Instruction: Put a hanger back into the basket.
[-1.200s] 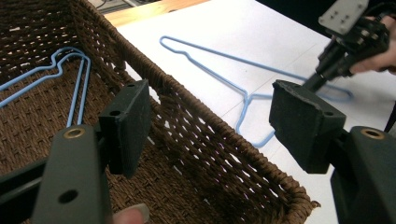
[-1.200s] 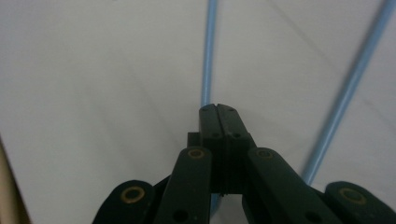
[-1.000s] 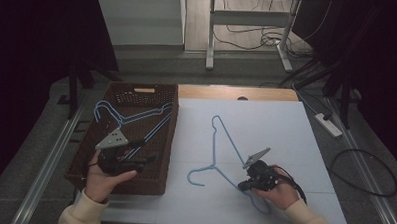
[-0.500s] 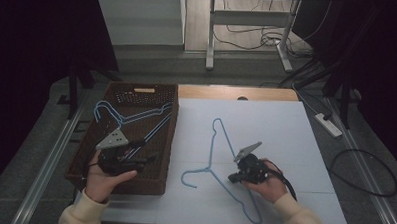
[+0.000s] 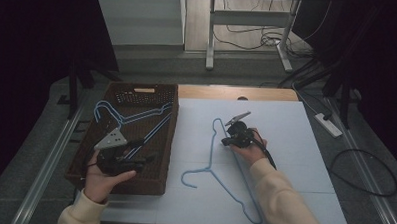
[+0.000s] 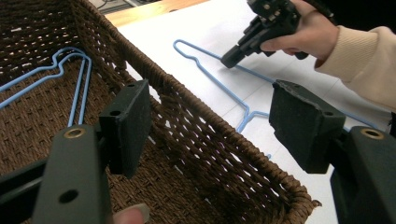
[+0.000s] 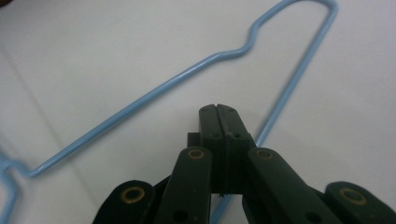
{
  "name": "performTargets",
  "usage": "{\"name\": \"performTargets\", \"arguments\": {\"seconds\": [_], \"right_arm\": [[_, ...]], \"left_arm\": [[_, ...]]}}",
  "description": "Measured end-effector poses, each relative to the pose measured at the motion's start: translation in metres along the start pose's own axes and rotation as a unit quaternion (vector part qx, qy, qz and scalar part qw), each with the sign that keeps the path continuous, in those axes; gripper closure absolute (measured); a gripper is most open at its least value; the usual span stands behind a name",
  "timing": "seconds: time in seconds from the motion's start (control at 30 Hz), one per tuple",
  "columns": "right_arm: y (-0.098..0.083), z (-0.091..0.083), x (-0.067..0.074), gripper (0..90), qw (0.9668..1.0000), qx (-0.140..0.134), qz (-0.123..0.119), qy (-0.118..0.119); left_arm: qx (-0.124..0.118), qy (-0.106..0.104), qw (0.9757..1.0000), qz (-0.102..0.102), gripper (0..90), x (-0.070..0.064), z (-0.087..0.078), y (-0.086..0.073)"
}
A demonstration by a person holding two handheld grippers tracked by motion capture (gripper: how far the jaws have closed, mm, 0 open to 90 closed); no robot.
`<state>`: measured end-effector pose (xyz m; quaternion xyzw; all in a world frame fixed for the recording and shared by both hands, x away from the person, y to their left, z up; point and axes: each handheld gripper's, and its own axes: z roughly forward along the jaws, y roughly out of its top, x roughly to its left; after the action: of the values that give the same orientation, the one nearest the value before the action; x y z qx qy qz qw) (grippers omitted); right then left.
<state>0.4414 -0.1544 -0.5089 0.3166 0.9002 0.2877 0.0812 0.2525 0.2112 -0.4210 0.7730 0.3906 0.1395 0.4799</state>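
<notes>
The hanger (image 5: 219, 168) lies flat on the table (image 5: 296, 125), right of the basket (image 5: 161, 183). High view: the right gripper (image 5: 226, 141) sits on the hanger's long wire. The right gripper view shows what the high view cannot: jaws fully closed, that wire passing beneath them. The left gripper (image 5: 147, 159) hovers over the basket, jaws wide apart and empty; a second hanger (image 6: 70, 88) lies inside.
</notes>
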Motion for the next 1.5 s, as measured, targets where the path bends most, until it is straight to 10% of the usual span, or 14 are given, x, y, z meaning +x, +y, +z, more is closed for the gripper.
{"name": "performTargets", "arguments": {"seconds": [0.77, 1.5], "right_arm": [[-0.012, -0.013, -0.021, 90.0, 0.9956, 0.046, 0.027, -0.077], [-0.102, -0.085, -0.052, 90.0, 0.9851, 0.047, 0.112, -0.122]], "left_arm": [[0.002, -0.002, 1.0, 0.003, 30.8, -0.002, 0.001, 0.0], [0.004, -0.005, 1.0, 0.003, 30.8, -0.004, 0.003, 0.0]]}}
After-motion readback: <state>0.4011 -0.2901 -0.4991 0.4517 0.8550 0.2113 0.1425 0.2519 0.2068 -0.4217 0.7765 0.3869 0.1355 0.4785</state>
